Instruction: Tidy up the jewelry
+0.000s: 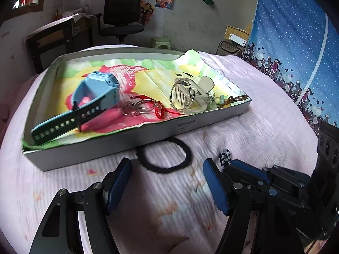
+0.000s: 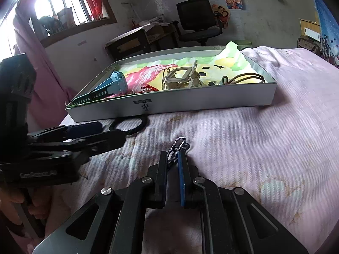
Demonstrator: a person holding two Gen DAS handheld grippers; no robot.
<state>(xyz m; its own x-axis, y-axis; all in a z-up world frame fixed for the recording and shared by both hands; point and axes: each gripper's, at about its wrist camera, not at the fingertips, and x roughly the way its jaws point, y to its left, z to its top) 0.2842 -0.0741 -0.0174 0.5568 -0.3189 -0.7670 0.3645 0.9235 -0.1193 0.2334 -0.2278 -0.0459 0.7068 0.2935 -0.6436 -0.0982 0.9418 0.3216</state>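
A shallow white box (image 1: 135, 146) ahead of the left claw (image 1: 167, 182) holds a blue watch (image 1: 84, 105), silver rings (image 1: 137, 108), a red cord (image 1: 157, 111) and a hair clip (image 1: 190, 95). A black hair tie (image 1: 163, 155) lies flat just beyond its fingertips. The right claw (image 2: 172, 160) pinches a black-and-white braided cord (image 2: 179, 144).

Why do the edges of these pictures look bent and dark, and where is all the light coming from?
Both views are fisheye: black corners, and the box edges bow. In the right wrist view the window is blown out white, the main light, and glare washes the pink bedspread, which is smeared at right. In the left wrist view the black hair tie and the bedspread look softly motion-blurred.
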